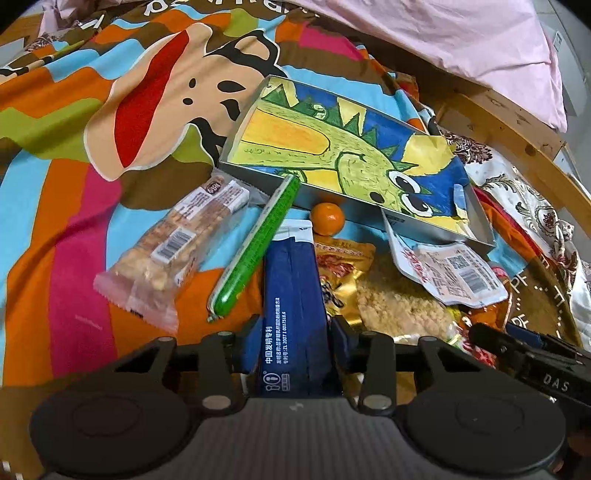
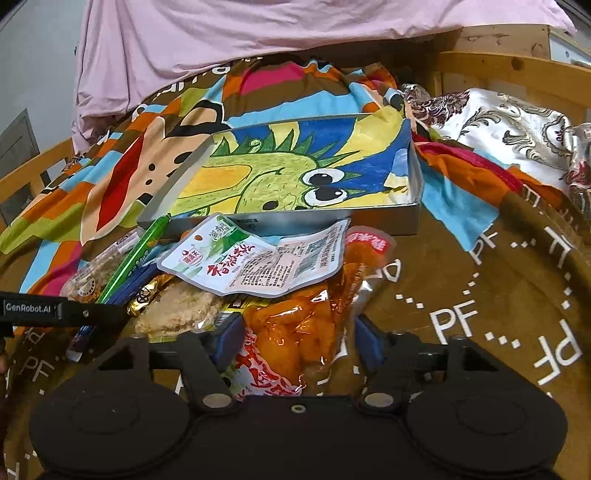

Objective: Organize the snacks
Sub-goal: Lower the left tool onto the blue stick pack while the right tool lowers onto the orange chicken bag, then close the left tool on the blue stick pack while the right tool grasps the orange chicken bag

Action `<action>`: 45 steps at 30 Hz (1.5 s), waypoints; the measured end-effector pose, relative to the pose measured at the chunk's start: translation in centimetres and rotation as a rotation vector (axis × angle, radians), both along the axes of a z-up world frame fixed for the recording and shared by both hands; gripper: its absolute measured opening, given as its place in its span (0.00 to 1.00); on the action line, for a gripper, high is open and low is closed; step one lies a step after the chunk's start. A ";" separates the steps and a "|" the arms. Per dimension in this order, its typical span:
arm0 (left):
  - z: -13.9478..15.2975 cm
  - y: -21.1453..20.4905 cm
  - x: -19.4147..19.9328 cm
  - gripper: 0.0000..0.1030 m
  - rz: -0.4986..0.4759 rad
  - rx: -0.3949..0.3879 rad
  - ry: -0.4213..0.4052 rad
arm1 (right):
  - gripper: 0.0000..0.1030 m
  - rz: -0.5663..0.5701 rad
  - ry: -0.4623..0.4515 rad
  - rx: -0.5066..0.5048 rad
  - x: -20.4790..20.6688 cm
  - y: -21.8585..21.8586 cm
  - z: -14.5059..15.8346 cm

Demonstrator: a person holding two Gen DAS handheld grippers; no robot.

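Both grippers have a snack between their jaws. The left gripper [image 1: 293, 332] has its blue pads pressed on the two sides of a dark blue packet [image 1: 293, 295], so it is clamped on it. The packet is long and smooth, with white writing down the side. The right gripper [image 2: 295, 339] has an orange snack bag [image 2: 295, 332] between its jaws. Its left pad touches the bag, but the right pad looks a little apart from it, so I cannot tell if it is squeezing.

Everything lies on a soft, wrinkly blanket [image 1: 74, 184] with a big cartoon face and bright stripes. Far past the jaws lie a pink sheet [image 2: 258, 33] and a wooden frame [image 1: 517, 136].

Straight ahead of the left jaws sits a small round orange [image 1: 327, 218]. Behind it is a flat grey tray [image 1: 258, 177] with a dinosaur drawing inside, done in green, yellow and blue. Just left of the blue packet lies a long green stick [image 1: 255, 251], shiny and thin, with its far tip leaning on the tray's edge. Further left is a clear crinkly wrapper with a nutty bar [image 1: 173, 254] inside. To the right of the left jaws are a gold packet [image 1: 340, 273], a bumpy crumbly cake [image 1: 399, 302] in clear wrap, and a flat white pouch [image 1: 450, 273] with a barcode.

Ahead of the right jaws, that same white pouch rests on top of the orange bag, touching the tray's front wall.
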State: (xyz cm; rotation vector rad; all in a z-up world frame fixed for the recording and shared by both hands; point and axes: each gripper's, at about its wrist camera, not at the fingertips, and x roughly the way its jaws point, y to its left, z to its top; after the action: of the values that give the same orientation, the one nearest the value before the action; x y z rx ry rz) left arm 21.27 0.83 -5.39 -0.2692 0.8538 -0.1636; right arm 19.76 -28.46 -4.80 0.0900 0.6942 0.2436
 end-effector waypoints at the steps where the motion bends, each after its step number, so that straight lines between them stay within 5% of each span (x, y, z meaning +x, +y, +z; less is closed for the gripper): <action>1: 0.1 -0.1 -0.2 0.42 -0.001 -0.008 0.002 | 0.55 0.000 0.001 0.003 -0.1 -0.2 0.1; 7: 0.9 -1.1 -2.0 0.41 -0.025 -0.047 0.008 | 0.53 0.013 0.015 0.078 -0.7 -1.0 0.3; 14: 0.2 -1.6 -1.6 0.43 -0.044 -0.071 0.023 | 0.81 0.051 0.067 0.192 1.3 -1.6 -1.1; 18: -0.3 -1.5 -0.7 0.44 -0.038 -0.094 0.035 | 0.85 0.067 0.063 0.186 1.4 -1.3 -1.4; 23: -0.5 -1.5 -0.1 0.48 -0.029 -0.116 0.037 | 0.71 0.055 0.048 0.105 1.0 -0.7 -1.1; 27: -0.1 -2.1 -0.5 0.42 -0.026 -0.093 0.039 | 0.53 0.039 0.052 0.095 0.2 -0.9 -0.4; 35: -0.2 -2.9 -3.2 0.41 -0.042 -0.087 0.061 | 0.48 0.023 0.087 0.201 -0.3 -2.7 -0.1; 45: -0.3 -2.4 -1.9 0.49 -0.014 -0.110 0.063 | 0.85 0.029 0.117 0.402 2.4 -3.4 -1.5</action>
State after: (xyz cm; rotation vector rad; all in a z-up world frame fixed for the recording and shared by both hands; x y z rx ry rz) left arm 19.38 -1.59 -5.67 -0.3727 0.9106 -0.2163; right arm 22.18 -31.86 -6.33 0.4814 0.7555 0.4060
